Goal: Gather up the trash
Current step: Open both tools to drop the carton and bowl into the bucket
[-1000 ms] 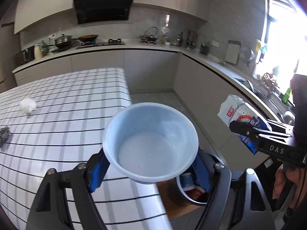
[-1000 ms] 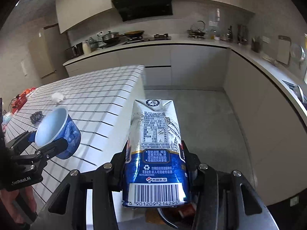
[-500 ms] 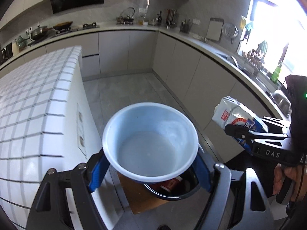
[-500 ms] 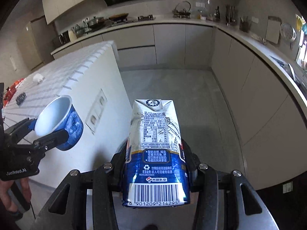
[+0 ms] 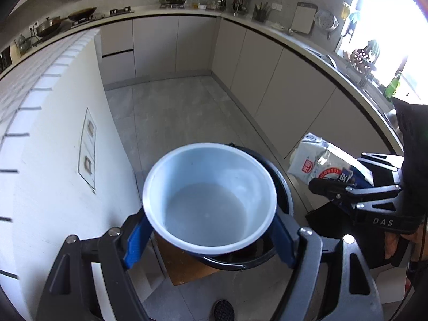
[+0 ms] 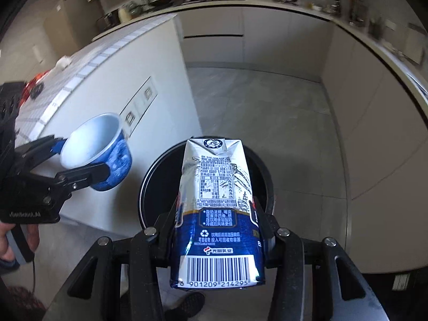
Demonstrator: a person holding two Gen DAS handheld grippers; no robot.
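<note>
From the left wrist view, the left claw [image 5: 210, 230] is seen clenched on a pale blue cup [image 5: 210, 200], its blue pads pressed against the cup's sides just below the white rim. The cup's mouth faces the camera and nothing can be made out inside it. Directly beneath and beyond the cup, the black rim of a round trash bin [image 5: 281, 184] is seen, so that the cup is held over the bin's opening. A brown board [image 5: 182, 264] lies on the floor below the claw, under the bin's near edge. To the left of the claw, the white side of the tiled table [image 5: 53, 139] rises. To the right of the claw, the right claw [image 5: 334, 187] is seen grasping a milk carton [image 5: 321, 163].

From the right wrist view, the right claw [image 6: 216, 230] is seen clamped on the milk carton [image 6: 216, 208], gripped at its blue lower half with the barcode end nearest the camera and the gabled top pointing away. Beyond the carton, the trash bin [image 6: 149, 182] is seen with its dark opening directly under the carton's far end. To the left of this claw, the left claw [image 6: 80, 157] is seen holding the cup [image 6: 107, 157], tilted, beside the bin's left edge and in front of the table [image 6: 107, 80].
</note>
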